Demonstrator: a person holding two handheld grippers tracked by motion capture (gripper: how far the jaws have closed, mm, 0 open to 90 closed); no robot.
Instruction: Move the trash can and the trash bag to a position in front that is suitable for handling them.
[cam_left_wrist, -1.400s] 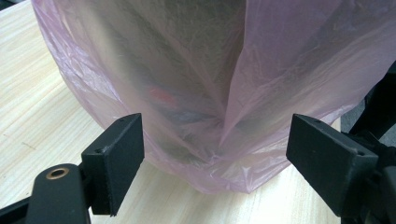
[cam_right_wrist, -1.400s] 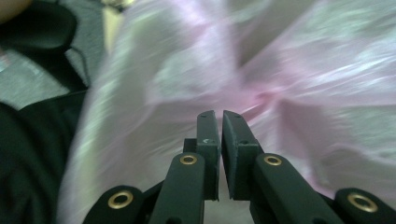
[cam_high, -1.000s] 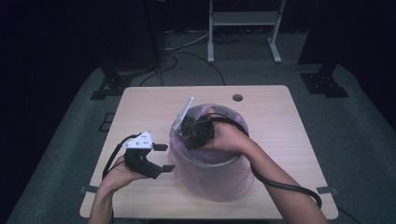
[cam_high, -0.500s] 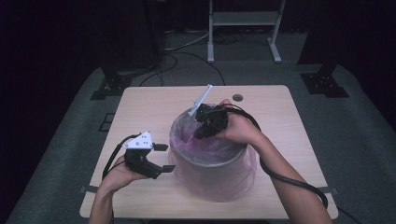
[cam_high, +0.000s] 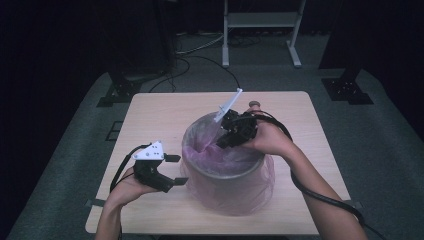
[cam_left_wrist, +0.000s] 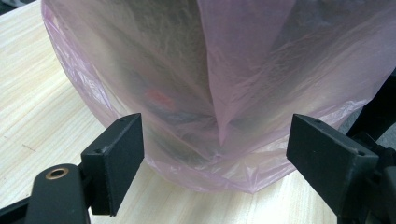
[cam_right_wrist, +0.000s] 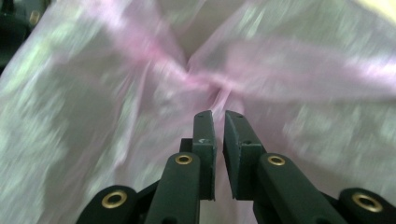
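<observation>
A pink bag (cam_high: 235, 187) lines a grey bin (cam_high: 222, 172) at the surface's (cam_high: 150, 112) middle. The right gripper (cam_high: 223, 142), above the bin's rim at two o'clock, has its jaws nearly closed, pinching bunched bag film. The left gripper (cam_high: 176, 170), at the bin's nine o'clock, has its jaws wide apart, empty, facing the bag.

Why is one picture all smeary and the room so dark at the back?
The right gripper view is smeared by motion blur across the pink bag, though its own jaws look sharp; the left gripper view is crisp and bright on the bag and table; in the high view light falls on the table while the room behind stays nearly black.
</observation>
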